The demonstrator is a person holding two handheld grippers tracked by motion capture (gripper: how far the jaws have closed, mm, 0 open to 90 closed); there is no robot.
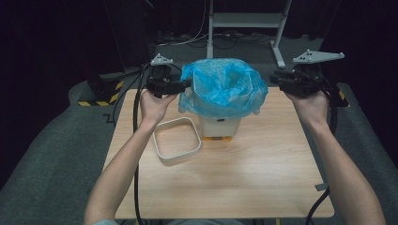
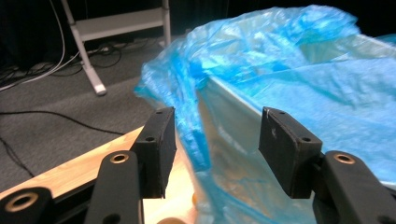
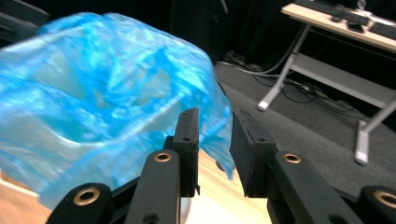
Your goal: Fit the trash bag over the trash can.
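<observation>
A white bin [image 1: 219,124] lined with a blue plastic bag [image 1: 223,86] stands at the back middle of the wooden table [image 1: 244,173]. The bag's mouth is folded out over the bin's rim. My left gripper [image 1: 187,84] is at the bag's left edge. In the left gripper view my left gripper [image 2: 215,140] stands open, with a fold of the bag [image 2: 303,70] hanging between the jaws, closer to the left pad. My right gripper [image 1: 274,79] hovers just off the bag's right side. In the right gripper view my right gripper [image 3: 215,144] is open, and the bag [image 3: 93,84] lies just beyond its fingertips.
A white square ring [image 1: 174,121] lies flat on the table, left of the bin and in front of it. On the floor behind the table stands a white metal frame [image 1: 244,21] amid cables. A yellow-and-black striped block [image 1: 105,93] sits off the table's left back corner.
</observation>
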